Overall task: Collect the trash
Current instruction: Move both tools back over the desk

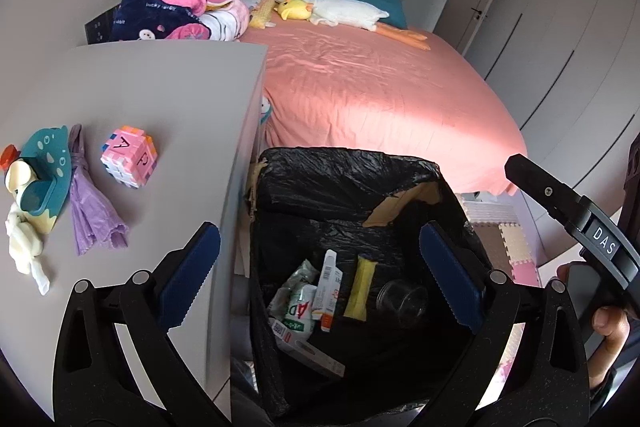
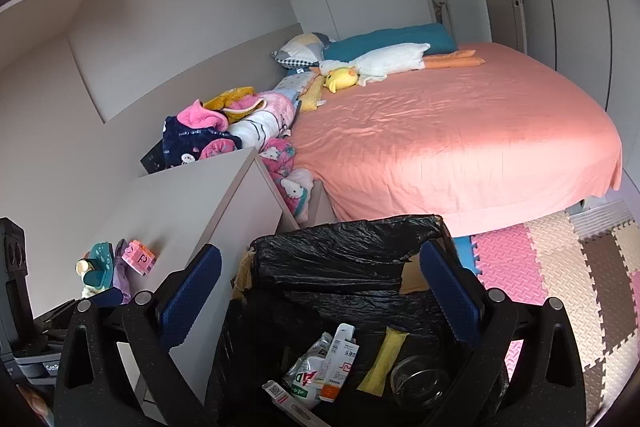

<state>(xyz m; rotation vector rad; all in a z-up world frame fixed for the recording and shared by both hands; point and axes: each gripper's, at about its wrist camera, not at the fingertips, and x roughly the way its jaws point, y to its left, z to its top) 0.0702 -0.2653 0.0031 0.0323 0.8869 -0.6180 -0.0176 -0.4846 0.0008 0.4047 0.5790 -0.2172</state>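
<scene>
Both claws, left gripper (image 1: 320, 273) and right gripper (image 2: 320, 291), are spread wide, empty, above the bin (image 1: 340, 167). Remaining trash, a purple bag (image 1: 90, 199), lies on the cabinet top (image 1: 160, 87); judged light, limp, slippery; best pinched at its knotted neck.

The black-plastic-lined cardboard trash box (image 1: 352, 187) is cut off by the lower edge in both views, so its near wall and floor go unseen. Inside it, the small print on the white-and-orange carton (image 1: 330, 287) is too fine to read. Left of the box, the white desk's (image 1: 140, 99) near corner hides behind a gripper arm. Farther left, the teal toy (image 2: 98, 267) is too small to identify.
</scene>
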